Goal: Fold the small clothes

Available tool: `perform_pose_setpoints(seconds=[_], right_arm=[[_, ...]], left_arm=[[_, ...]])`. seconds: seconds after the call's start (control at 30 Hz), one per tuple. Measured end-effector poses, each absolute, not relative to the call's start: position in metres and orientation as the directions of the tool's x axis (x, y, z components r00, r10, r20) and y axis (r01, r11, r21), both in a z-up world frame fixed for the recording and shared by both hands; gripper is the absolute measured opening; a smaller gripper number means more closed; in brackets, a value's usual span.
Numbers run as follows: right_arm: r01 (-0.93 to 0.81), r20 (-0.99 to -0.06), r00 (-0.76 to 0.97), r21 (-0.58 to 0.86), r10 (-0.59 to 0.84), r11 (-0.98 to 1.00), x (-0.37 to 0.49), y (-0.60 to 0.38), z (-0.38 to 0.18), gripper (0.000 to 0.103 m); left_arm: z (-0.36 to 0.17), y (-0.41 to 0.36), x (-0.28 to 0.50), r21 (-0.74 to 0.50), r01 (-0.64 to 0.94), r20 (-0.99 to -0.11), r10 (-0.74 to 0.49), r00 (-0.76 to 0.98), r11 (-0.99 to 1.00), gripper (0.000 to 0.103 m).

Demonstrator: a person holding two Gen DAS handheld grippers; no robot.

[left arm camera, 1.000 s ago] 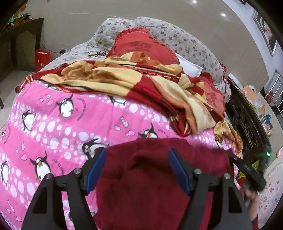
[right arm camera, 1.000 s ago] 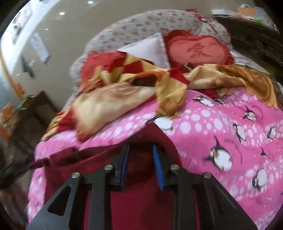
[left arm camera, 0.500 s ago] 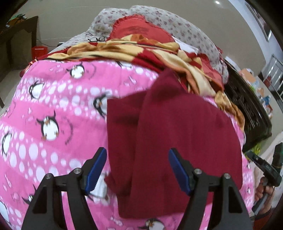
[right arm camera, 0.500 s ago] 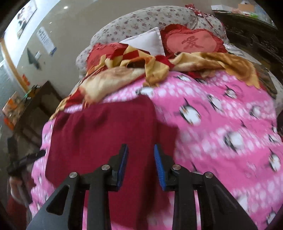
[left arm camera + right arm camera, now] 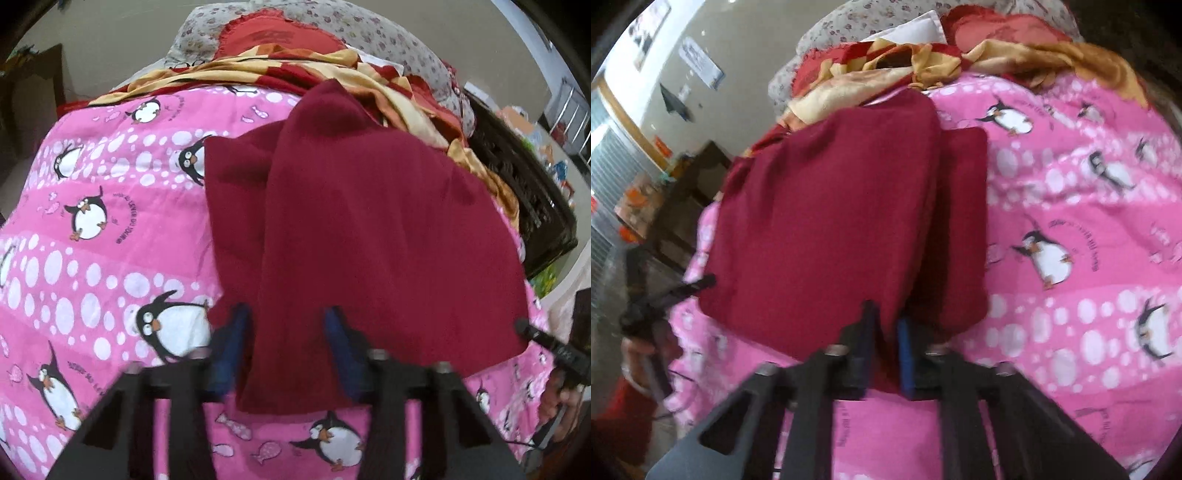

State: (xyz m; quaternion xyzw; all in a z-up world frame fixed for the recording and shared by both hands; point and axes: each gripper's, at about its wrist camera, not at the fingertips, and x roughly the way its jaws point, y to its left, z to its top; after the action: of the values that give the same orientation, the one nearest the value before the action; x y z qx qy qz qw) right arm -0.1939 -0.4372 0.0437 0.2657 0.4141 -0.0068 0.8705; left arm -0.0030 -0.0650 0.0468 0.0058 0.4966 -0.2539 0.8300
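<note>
One dark red garment [image 5: 369, 221] of soft, matte knit is laid, partly folded in overlapping layers, on a pink quilt [image 5: 92, 258] printed with penguins and white dots. The near edge of the garment is seen between the blue pads of the left gripper [image 5: 286, 350], whose jaws are closing. The right gripper [image 5: 886, 343] is clamped almost fully on the garment's near hem.
</note>
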Motion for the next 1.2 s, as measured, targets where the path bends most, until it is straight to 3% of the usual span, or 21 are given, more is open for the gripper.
perform_pose_setpoints(seconds=[0.07,0.17,0.37,0.5,0.57,0.63,1.0,1.2], right_arm=[[0.208,-0.707,0.675,0.460,0.214,0.863,-0.203,-0.434,0.052,0.025],[0.189,-0.686,0.683,0.497,0.251,0.847,-0.218,-0.433,0.057,0.025],[0.282,-0.749,0.618,0.495,0.239,0.822,-0.215,-0.438,0.030,0.025],[0.330,-0.737,0.661,0.452,0.139,0.829,-0.219,-0.440,0.056,0.032],[0.313,-0.704,0.704,0.426,0.095,0.849,-0.215,-0.437,0.080,0.038],[0.264,-0.671,0.733,0.429,0.109,0.864,-0.203,-0.429,0.096,0.039],[-0.019,-0.678,0.696,0.313,0.237,0.950,-0.001,-0.309,0.115,0.039],[-0.089,-0.731,0.622,0.289,0.280,0.953,0.091,-0.256,0.088,0.038]], left_arm=[[0.050,-0.057,-0.005,-0.264,0.422,-0.823,-0.431,0.371,0.867,0.019],[0.053,-0.045,-0.012,-0.300,0.421,-0.810,-0.462,0.362,0.856,0.014],[0.045,-0.036,-0.017,-0.312,0.402,-0.814,-0.461,0.354,0.861,0.012],[0.057,-0.033,-0.016,-0.285,0.416,-0.814,-0.448,0.370,0.863,0.021],[0.065,-0.028,-0.019,-0.282,0.415,-0.800,-0.451,0.396,0.865,0.034],[0.070,-0.024,-0.020,-0.297,0.400,-0.783,-0.460,0.418,0.867,0.039],[0.042,-0.042,-0.019,-0.264,0.370,-0.826,-0.407,0.389,0.891,0.040],[0.030,-0.033,-0.010,-0.327,0.326,-0.821,-0.438,0.366,0.887,0.049]])
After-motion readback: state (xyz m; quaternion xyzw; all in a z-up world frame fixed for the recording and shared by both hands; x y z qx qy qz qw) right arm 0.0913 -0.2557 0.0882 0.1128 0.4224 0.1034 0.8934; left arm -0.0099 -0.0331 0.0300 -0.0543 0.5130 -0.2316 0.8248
